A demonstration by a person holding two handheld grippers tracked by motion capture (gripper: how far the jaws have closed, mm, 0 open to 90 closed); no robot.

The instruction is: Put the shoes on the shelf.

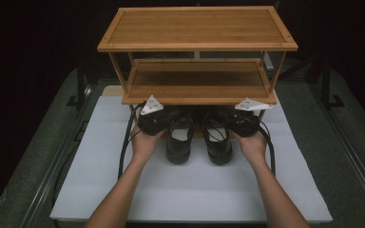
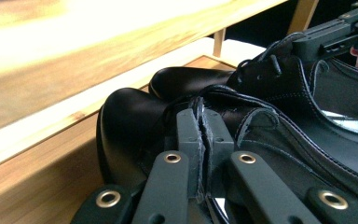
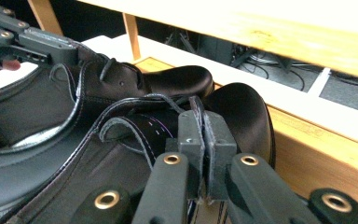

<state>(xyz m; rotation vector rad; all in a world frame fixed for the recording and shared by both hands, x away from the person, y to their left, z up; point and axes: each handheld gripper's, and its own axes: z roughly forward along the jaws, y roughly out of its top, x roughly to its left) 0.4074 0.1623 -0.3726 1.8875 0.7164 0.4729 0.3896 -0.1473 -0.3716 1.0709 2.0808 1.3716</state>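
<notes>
Two black leather lace-up shoes stand side by side on the white board, their toes under the rack's lower shelf (image 1: 197, 78). My left gripper (image 1: 167, 124) is at the outer side of the left shoe (image 1: 179, 142). In the left gripper view the left gripper (image 2: 204, 126) is shut, pinching the leather collar edge of the left shoe (image 2: 130, 121). My right gripper (image 1: 233, 124) flanks the right shoe (image 1: 217, 142). In the right gripper view the right gripper (image 3: 204, 130) is shut on the collar edge of the right shoe (image 3: 247, 112). Each view shows the other shoe beyond.
The bamboo shoe rack (image 1: 197, 28) stands at the far end of the white board (image 1: 100, 180), its legs at either side of the shoes. Dark carpeted floor and metal rails surround the board. A wooden rail (image 2: 37, 172) runs close beside the left shoe's toe.
</notes>
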